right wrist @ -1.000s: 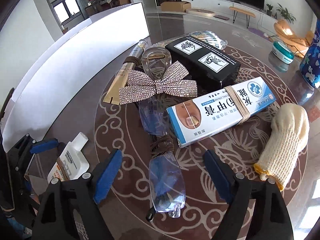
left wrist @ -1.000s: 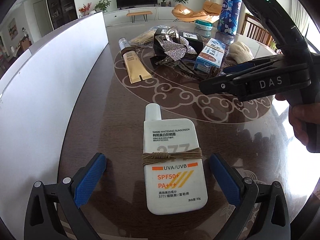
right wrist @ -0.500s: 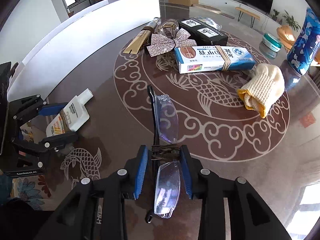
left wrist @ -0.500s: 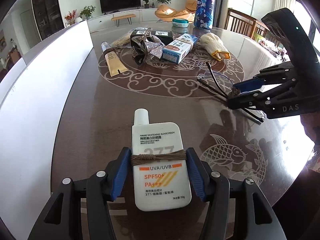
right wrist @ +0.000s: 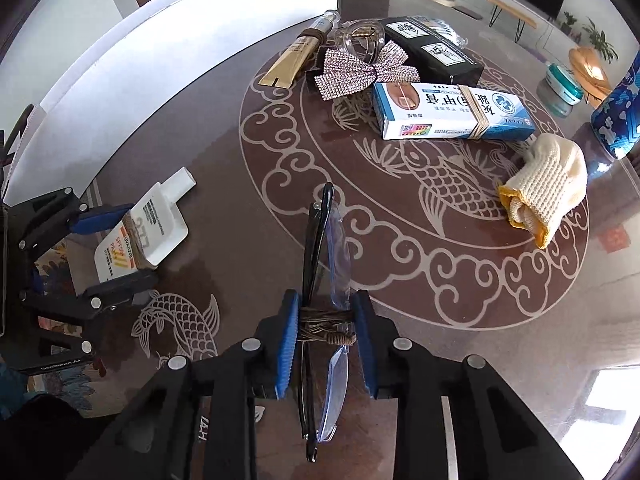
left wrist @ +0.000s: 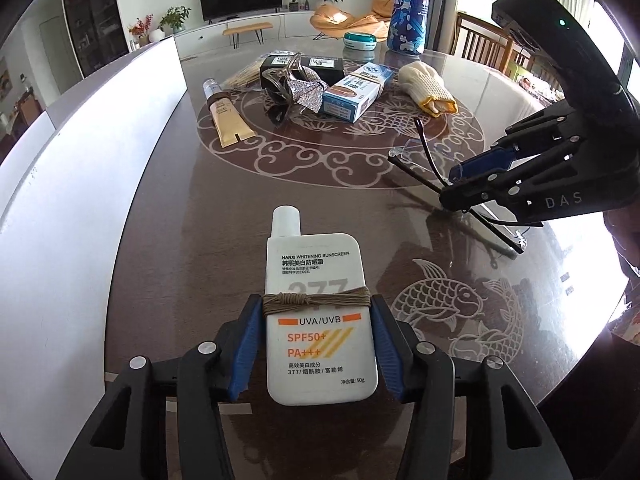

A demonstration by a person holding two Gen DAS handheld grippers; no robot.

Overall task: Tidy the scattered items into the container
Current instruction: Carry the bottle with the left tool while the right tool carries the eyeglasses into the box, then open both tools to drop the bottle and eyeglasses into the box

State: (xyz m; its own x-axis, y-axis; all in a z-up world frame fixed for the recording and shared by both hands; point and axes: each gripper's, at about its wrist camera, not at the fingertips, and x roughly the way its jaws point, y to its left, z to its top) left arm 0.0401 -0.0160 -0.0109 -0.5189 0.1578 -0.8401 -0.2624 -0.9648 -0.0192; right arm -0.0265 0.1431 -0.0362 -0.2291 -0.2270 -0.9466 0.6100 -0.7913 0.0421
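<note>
A white sunscreen bottle [left wrist: 316, 264] with a cord around its middle sits between the blue pads of my left gripper [left wrist: 316, 304]. Its jaws are closing and both pads press on the bottle's sides. My right gripper [right wrist: 325, 320] is shut on a pair of rimless glasses [right wrist: 338, 248] at their cord-wrapped bridge, the lenses standing on edge. The left wrist view shows the right gripper [left wrist: 452, 184] holding the glasses [left wrist: 416, 152] just above the dark table. The right wrist view has the left gripper [right wrist: 128, 244] with the bottle [right wrist: 156, 220] at the left. A white container wall [left wrist: 80, 200] runs along the table's left side.
Further back lie a gold tube [right wrist: 292, 60], a rhinestone bow [right wrist: 360, 70], a clear hair claw [right wrist: 360, 38], a black box [right wrist: 432, 48], a blue-and-white ointment box [right wrist: 452, 116] and a knit glove [right wrist: 548, 184]. A teal tin [right wrist: 564, 88] and a blue patterned bottle [right wrist: 620, 112] stand beyond.
Both grippers went from wide open to closed, the left on the sunscreen bottle, the right on the glasses. The glasses came away from the pile toward the near side and turned on edge.
</note>
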